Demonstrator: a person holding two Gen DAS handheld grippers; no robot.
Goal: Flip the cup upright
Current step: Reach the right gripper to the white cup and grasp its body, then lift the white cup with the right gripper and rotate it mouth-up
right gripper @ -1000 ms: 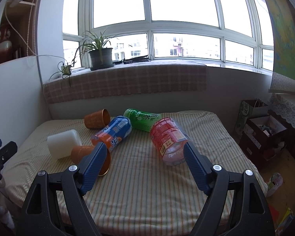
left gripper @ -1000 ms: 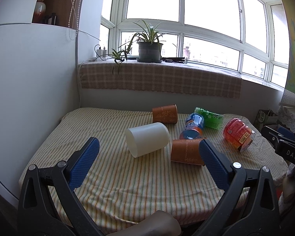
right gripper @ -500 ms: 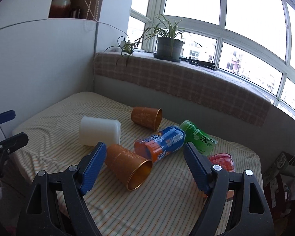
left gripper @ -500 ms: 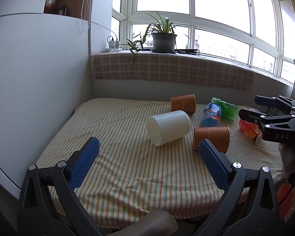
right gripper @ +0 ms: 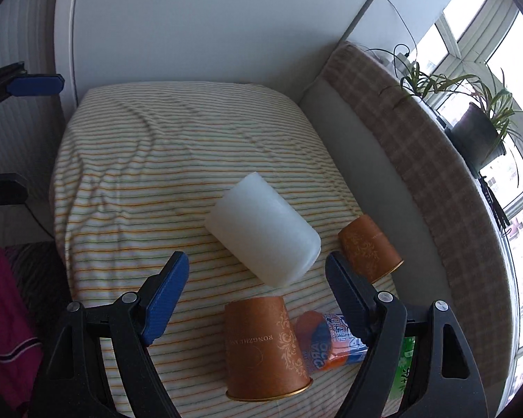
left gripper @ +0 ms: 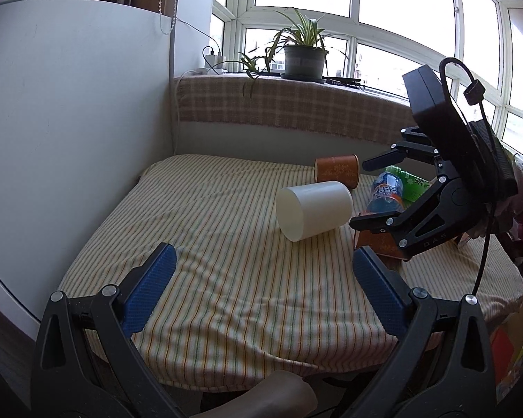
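A white cup (left gripper: 313, 209) (right gripper: 265, 237) lies on its side in the middle of the striped bed (left gripper: 226, 244). Two orange paper cups lie on their sides: one near (right gripper: 261, 345) (left gripper: 378, 244), one farther back (left gripper: 336, 170) (right gripper: 368, 247). My right gripper (right gripper: 256, 278) is open and empty, hovering above the near orange cup and the white cup; it also shows in the left wrist view (left gripper: 366, 195). My left gripper (left gripper: 261, 271) is open and empty over the bed's front part.
A blue-labelled bottle (left gripper: 385, 191) (right gripper: 331, 345) and a green bottle (left gripper: 413, 186) lie behind the cups. A white wall panel (left gripper: 69, 104) bounds the bed's left. A potted plant (left gripper: 303, 57) stands on the checked sill. My forearm (left gripper: 261, 397) shows at the bottom.
My right gripper has swung over the bed and tilted down over the near orange cup and white cup. My left gripper has shifted left and turned right; both stay open.
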